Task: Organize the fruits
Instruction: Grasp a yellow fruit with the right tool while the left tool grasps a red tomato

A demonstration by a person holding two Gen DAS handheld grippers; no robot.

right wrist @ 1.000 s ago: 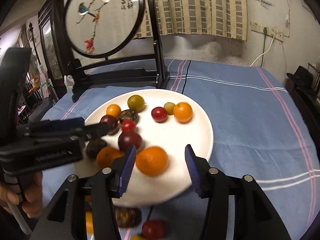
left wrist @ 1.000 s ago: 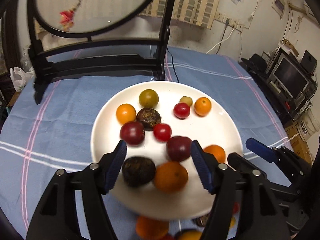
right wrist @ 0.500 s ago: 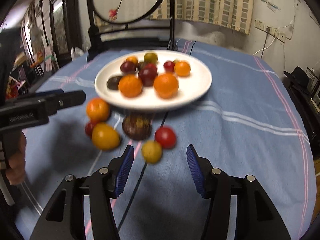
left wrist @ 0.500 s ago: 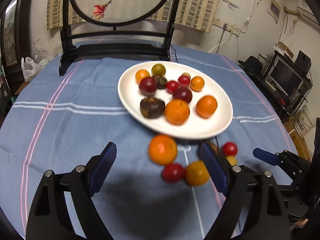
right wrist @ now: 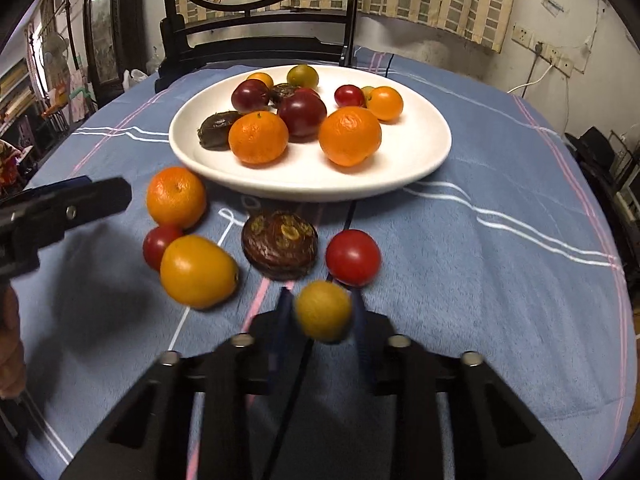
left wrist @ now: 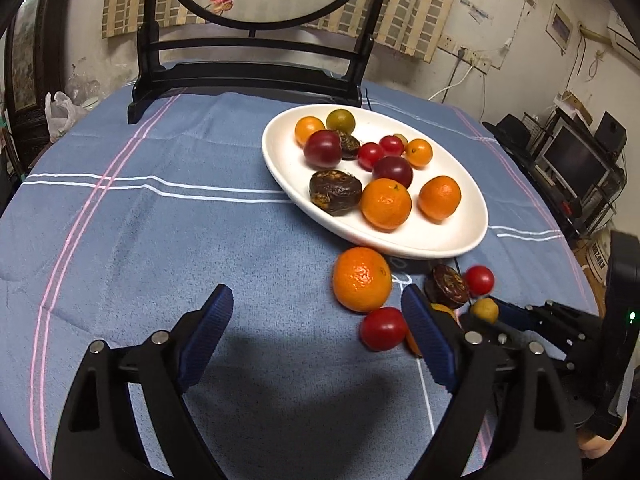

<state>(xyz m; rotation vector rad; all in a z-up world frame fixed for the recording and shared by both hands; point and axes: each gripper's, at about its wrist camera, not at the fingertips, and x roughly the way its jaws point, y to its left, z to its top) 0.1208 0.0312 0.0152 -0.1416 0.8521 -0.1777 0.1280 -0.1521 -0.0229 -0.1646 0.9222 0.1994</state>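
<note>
A white plate (left wrist: 460,236) (right wrist: 420,148) holds several fruits: oranges, dark red plums, cherry tomatoes and dark brown fruits. In front of it on the blue cloth lie an orange (left wrist: 362,278) (right wrist: 176,196), a red tomato (left wrist: 383,328) (right wrist: 353,257), a dark brown fruit (left wrist: 446,286) (right wrist: 280,244) and a yellow-orange fruit (right wrist: 198,271). My right gripper (right wrist: 322,312) is shut on a small yellow fruit (right wrist: 323,311) (left wrist: 484,310). My left gripper (left wrist: 316,336) is open and empty over the cloth, left of the loose fruits.
A black wooden stand with a round embroidered screen (left wrist: 248,76) (right wrist: 256,48) stands at the table's far side behind the plate. The round table's edge falls away on the right (left wrist: 576,264), with shelves and a monitor (left wrist: 572,160) beyond.
Both grippers have pulled back from the plate toward the near side. The right gripper has closed on the small yellow fruit. The left gripper stays open.
</note>
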